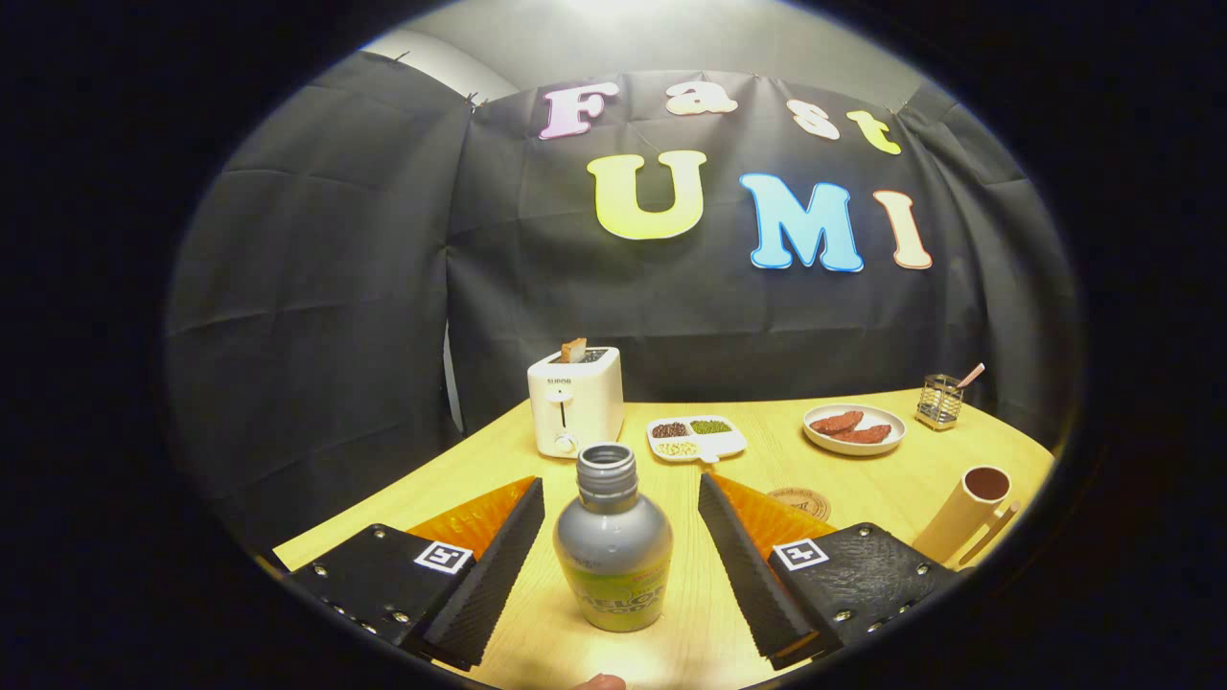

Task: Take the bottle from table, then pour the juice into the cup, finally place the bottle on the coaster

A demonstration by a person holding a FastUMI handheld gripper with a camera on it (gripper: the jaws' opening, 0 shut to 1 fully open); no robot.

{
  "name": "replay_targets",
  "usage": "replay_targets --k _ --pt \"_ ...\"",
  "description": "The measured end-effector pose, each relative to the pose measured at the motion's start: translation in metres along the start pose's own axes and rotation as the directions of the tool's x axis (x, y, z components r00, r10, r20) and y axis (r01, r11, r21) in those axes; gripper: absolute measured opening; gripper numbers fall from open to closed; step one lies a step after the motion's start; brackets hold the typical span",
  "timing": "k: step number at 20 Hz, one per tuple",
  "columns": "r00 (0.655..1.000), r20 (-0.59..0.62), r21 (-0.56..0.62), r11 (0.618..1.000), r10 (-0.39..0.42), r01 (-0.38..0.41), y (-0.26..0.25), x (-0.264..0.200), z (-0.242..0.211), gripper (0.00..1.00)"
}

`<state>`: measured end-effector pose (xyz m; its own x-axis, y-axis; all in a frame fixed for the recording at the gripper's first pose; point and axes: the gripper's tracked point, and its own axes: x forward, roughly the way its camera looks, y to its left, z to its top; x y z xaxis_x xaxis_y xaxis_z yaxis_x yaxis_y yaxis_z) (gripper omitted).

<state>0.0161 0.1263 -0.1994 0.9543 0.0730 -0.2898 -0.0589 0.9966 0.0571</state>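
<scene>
The hand-held gripper point(613, 522) is spread wide, the uncapped bottle point(613, 551) standing untouched between its fingers on the bench point(863, 479).

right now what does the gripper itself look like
The gripper has two long wedge-shaped fingers with ribbed inner faces, mounted on dark blocks studded with small screws. Each block carries a small square black-and-white marker. Translucent orange panels sit on the outer sides of the fingers. No cables show. The fingers stand open on either side of the bottle.
</scene>
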Motion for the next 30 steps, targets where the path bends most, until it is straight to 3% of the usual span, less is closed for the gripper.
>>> replay_targets --k 25,30 --pt "0.979 -0.198 -0.01 0.998 -0.055 0.054 0.003 0.018 -0.087 0.99" --pt "0.975 -0.214 -0.028 0.999 -0.052 0.047 0.005 0.022 -0.092 0.85"
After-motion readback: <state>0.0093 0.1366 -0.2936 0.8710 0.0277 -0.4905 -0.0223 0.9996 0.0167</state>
